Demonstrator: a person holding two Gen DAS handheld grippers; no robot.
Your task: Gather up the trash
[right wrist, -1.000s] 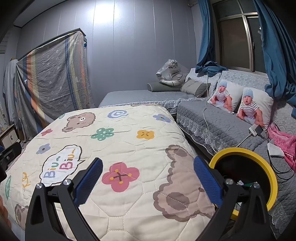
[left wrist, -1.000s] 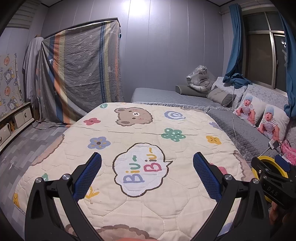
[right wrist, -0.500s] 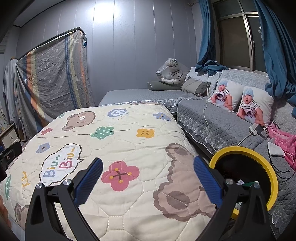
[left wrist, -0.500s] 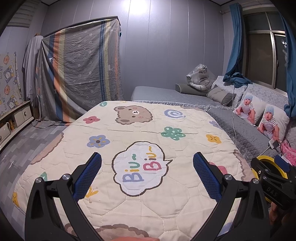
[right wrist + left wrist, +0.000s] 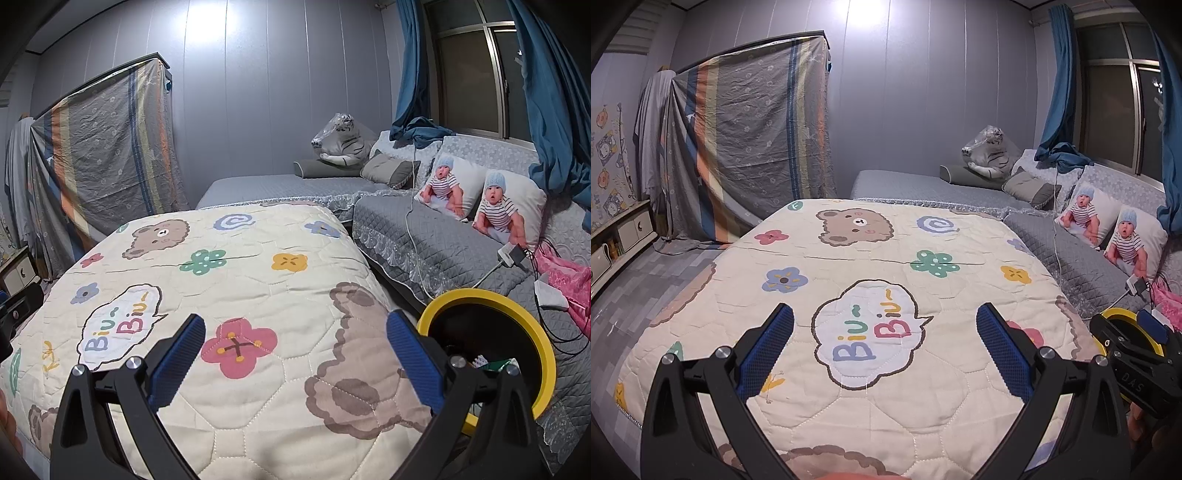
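Note:
A yellow-rimmed black bin (image 5: 532, 321) stands at the bed's right edge, with some scraps (image 5: 491, 363) lying inside it. Its rim (image 5: 1119, 314) also peeks out at the right of the left wrist view, behind the other gripper's body (image 5: 1134, 365). My left gripper (image 5: 884, 343) hangs open over the cream cartoon quilt (image 5: 849, 266), nothing between its blue pads. My right gripper (image 5: 295, 349) is open too, above the quilt (image 5: 258, 295) near a pink flower print, with the bin just right of its right finger (image 5: 410, 350). No loose trash shows on the quilt.
A grey quilted sofa bed (image 5: 443, 243) with baby-print pillows (image 5: 506, 210), cables and a white charger (image 5: 511, 254) runs along the right. A plush tiger (image 5: 990, 155) lies at the back. A striped sheet (image 5: 746, 147) covers furniture on the left; a low cabinet (image 5: 624, 236) lines the left wall.
The left wrist view has drifted a little, so the quilt sits slightly higher in it. The right wrist view is almost unchanged. Both grippers stay open.

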